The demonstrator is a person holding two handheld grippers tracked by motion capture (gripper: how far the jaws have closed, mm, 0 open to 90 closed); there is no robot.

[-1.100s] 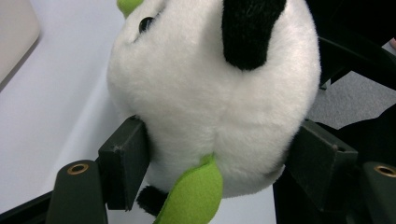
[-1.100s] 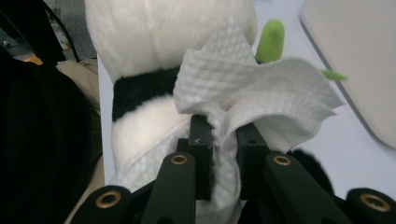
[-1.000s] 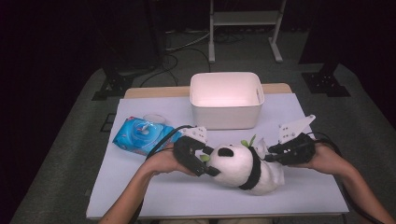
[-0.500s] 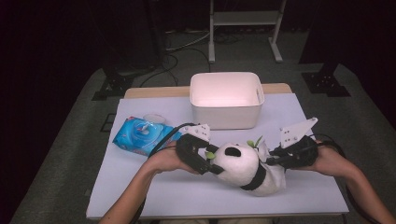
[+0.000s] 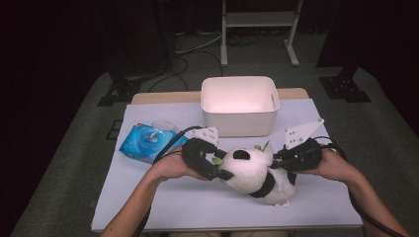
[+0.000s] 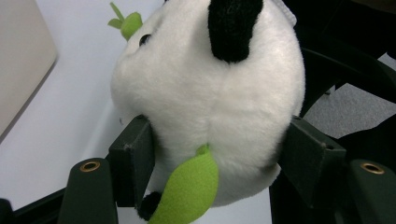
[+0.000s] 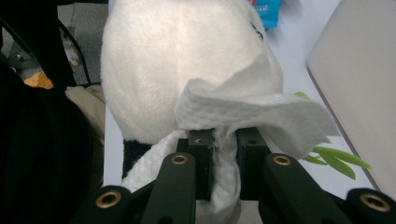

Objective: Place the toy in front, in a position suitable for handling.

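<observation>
My left gripper [image 5: 213, 165] has just been closing and clamps the panda toy's [image 5: 252, 170] head at lower centre; my right gripper [image 7: 224, 144] pinches a white wipe [image 7: 252, 109] against it.

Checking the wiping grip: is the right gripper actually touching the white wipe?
Touching. In the right gripper view, the right gripper pinches the white wipe between its pads, against the panda toy.

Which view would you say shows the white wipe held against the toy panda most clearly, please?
The right gripper view: the wipe lies large, pinched in the right gripper against the panda. In the high view it is a small white scrap.
</observation>
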